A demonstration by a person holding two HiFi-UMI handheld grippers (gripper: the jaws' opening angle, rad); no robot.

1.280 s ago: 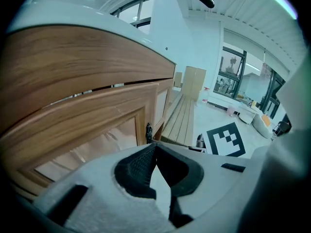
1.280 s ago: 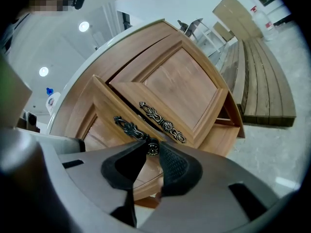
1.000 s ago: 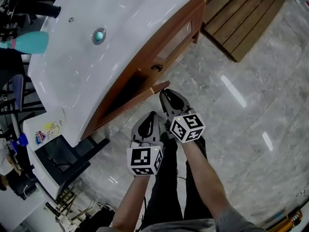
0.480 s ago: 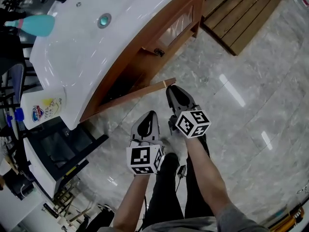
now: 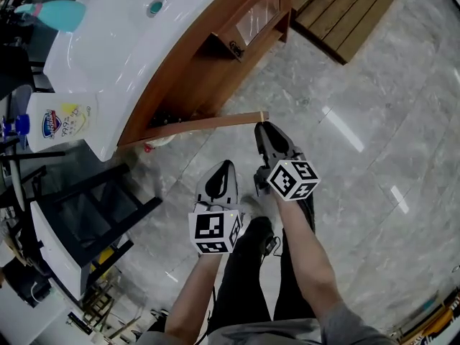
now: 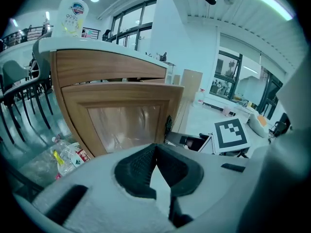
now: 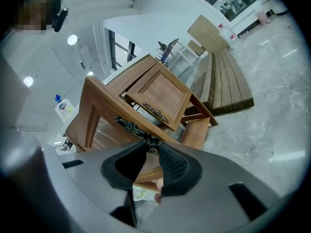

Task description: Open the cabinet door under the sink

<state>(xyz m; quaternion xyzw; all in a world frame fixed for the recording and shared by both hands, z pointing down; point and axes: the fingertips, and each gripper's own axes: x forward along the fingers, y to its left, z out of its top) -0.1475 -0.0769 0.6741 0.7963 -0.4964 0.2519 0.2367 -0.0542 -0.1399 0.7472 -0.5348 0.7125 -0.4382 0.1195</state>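
The wooden cabinet door (image 5: 205, 126) under the white sink (image 5: 122, 42) stands swung well out, seen edge-on from above. My right gripper (image 5: 261, 128) is at its free end. In the right gripper view my right gripper (image 7: 149, 147) is shut on the end of the dark ornate door handle (image 7: 130, 126). My left gripper (image 5: 223, 167) hangs just short of the door, apart from it. Seen from the left gripper, my left gripper (image 6: 156, 147) has its pads meeting with nothing between them, facing the door's (image 6: 121, 115) frosted pane.
The cabinet's second door (image 7: 161, 92) stays closed. A slatted wooden platform (image 5: 345, 9) lies on the marble floor at the back right. A black rack (image 5: 93, 214) stands left of my legs. A crushed plastic bottle (image 6: 65, 154) lies by the cabinet. A soap bottle (image 5: 61, 124) rests on the counter.
The door has swung further out from the cabinet with my right gripper on its handle. Both grippers have drawn back from the sink, which now sits higher in the head view.
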